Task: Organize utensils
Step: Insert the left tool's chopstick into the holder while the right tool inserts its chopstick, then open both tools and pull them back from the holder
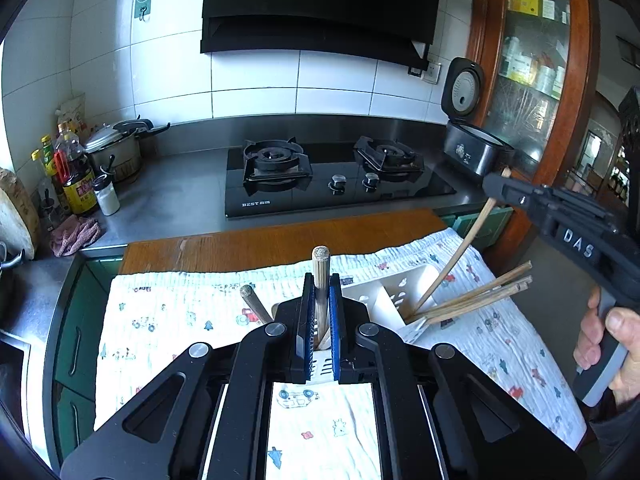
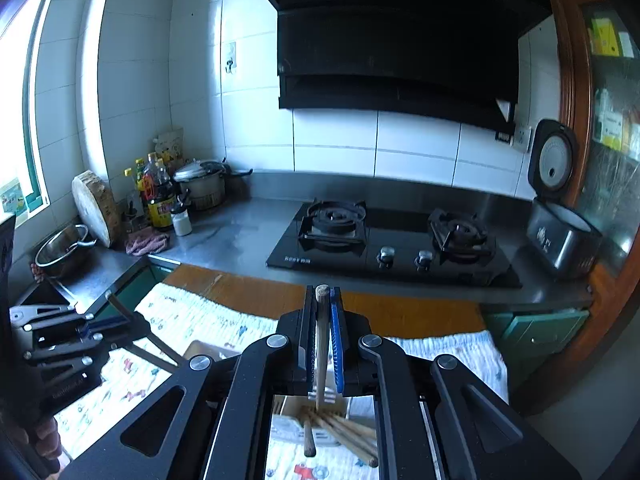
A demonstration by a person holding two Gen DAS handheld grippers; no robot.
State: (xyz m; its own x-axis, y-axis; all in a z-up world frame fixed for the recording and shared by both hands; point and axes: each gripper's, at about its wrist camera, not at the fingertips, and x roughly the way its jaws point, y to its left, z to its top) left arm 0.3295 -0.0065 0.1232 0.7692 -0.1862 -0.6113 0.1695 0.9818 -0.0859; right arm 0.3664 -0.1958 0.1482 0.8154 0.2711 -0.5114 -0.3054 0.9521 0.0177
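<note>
My left gripper [image 1: 321, 280] is shut on a thick wooden handle [image 1: 320, 268] that stands upright in the white utensil holder [image 1: 400, 292] on the patterned cloth. A second wooden handle [image 1: 253, 300] leans just to its left. Several chopsticks [image 1: 480, 296] lean out of the holder's right compartment. My right gripper [image 2: 322, 292] is shut on a single chopstick [image 2: 321, 344], its lower end over the holder [image 2: 288, 420] where the other chopsticks [image 2: 344, 436] lie. In the left wrist view the right gripper [image 1: 494, 184] holds that chopstick [image 1: 460, 252] slanted into the holder.
The patterned cloth [image 1: 160, 320] covers a wooden table [image 1: 280, 236]. Behind it a steel counter carries a black gas hob [image 1: 332, 176], a rice cooker [image 1: 472, 136] with its lid up, a pot [image 1: 116, 148], bottles [image 1: 72, 176] and a pink rag [image 1: 76, 234]. A cabinet [image 1: 532, 80] stands at right.
</note>
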